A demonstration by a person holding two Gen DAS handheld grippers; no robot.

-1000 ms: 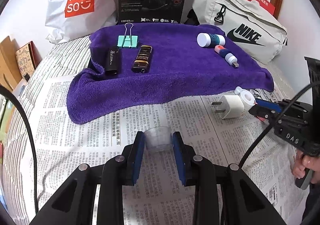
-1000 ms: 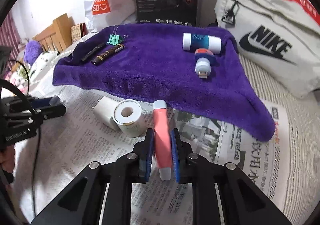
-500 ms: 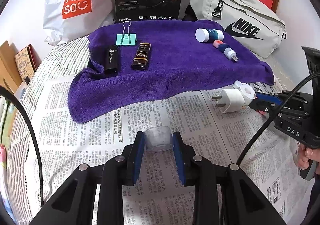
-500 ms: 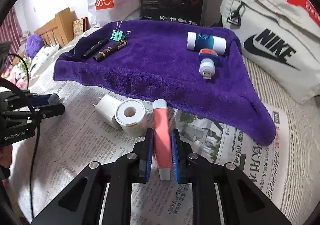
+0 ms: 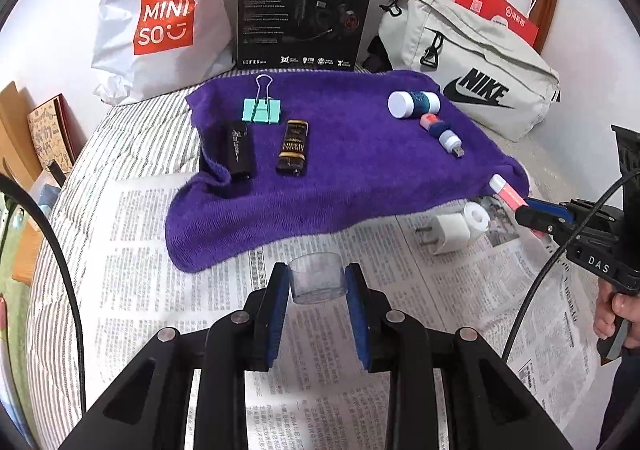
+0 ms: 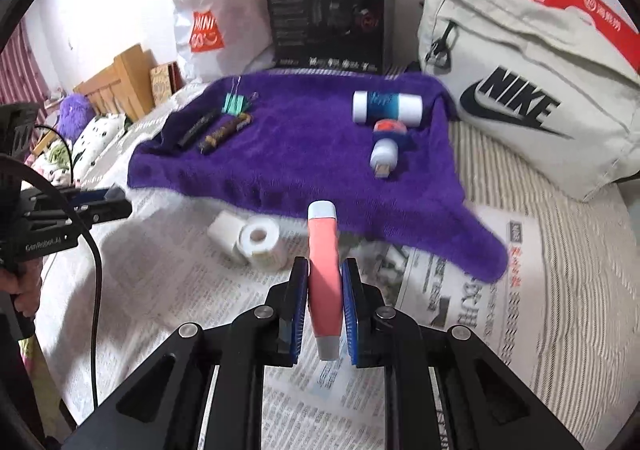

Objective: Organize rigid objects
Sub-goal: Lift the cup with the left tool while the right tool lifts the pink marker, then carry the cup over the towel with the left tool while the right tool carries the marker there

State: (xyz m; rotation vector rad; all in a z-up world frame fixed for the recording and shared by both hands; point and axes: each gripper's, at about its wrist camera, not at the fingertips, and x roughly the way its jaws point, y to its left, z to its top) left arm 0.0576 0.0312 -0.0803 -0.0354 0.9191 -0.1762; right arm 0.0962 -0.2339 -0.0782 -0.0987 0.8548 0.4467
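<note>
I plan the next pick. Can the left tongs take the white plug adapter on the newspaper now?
Probably not yet. The left tongs are shut on a clear plastic cup, so they are occupied. The white plug adapter itself lies uncovered on the newspaper, touching only a white tape roll.

Fuzzy cloth towel (image 5: 360,178), clear plastic cup (image 5: 317,279), matt paper newsprint (image 5: 160,270), smooth plastic charger (image 5: 450,233).
</note>
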